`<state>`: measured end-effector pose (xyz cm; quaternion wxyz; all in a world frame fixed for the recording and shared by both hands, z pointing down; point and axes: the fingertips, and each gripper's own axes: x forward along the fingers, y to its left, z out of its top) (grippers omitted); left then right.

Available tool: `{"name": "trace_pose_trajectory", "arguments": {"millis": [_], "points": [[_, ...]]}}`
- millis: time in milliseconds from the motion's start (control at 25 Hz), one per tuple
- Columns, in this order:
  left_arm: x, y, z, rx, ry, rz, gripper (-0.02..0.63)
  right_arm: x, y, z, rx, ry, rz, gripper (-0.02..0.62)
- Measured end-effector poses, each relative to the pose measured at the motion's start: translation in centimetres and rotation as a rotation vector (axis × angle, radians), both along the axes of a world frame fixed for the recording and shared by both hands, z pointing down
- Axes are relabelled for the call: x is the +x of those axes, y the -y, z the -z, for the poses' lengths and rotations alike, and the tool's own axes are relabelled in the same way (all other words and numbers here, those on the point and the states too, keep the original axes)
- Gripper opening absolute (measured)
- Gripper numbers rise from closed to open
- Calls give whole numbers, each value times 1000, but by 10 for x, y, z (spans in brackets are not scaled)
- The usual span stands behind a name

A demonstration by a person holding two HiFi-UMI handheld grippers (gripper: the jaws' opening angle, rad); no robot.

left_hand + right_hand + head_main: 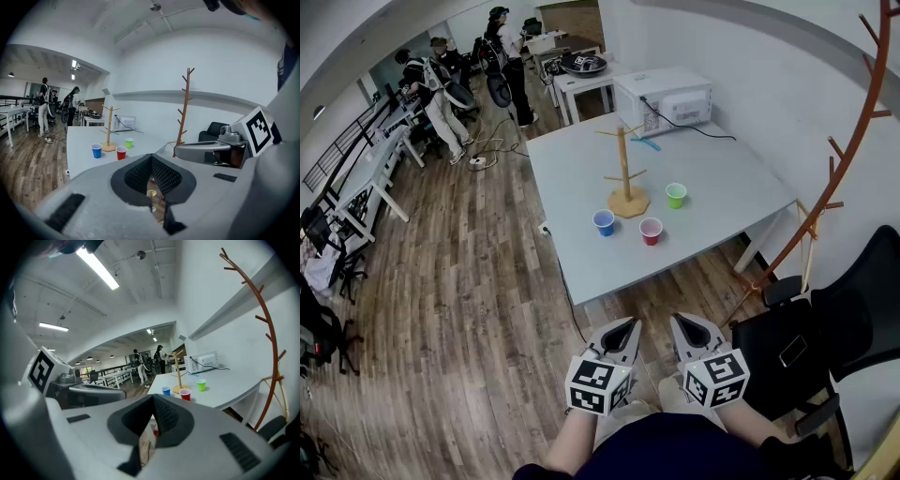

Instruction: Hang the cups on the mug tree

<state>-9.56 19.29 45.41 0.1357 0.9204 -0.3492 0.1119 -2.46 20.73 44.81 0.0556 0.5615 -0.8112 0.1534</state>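
- While you stand at the bottom of the frame, your left gripper (625, 328) and right gripper (686, 326) both have their jaws pressed together, empty.
- Up at centre frame, the mug tree (624, 178) stands upright on the white table (722, 178).
- Blue cup (604, 222), red cup (651, 231) and green cup (676, 195) sit upright, close round its base.

Blue cup (604, 222) — red cup (651, 231) — green cup (676, 195).

The left gripper (623, 330) and right gripper (692, 327) are pale grey, with black ribbed pads (161, 176) on the fingers. Behind the fingers, each has a white cube (600, 384) with black square markers. The clothing (675, 450) is dark blue.
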Motion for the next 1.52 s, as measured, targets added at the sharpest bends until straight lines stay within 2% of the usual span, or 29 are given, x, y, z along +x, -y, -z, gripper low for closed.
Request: {"name": "trace_pose_trajectory", "arguments": {"millis": [480, 600, 720, 920, 1520], "points": [[-7, -15, 7, 30, -21, 10, 18, -6, -13, 5, 18, 4, -4, 28], [-11, -18, 6, 42, -20, 17, 18, -10, -19, 8, 33, 40, 9, 29], [-12, -19, 3, 36, -26, 18, 18, -15, -24, 9, 39, 67, 27, 29], [-14, -21, -1, 19, -36, 15, 18, -20, -28, 6, 26, 55, 34, 29], [-21, 1, -9, 17, -46, 61, 20, -28, -7, 7, 31, 80, 79, 29]]}}
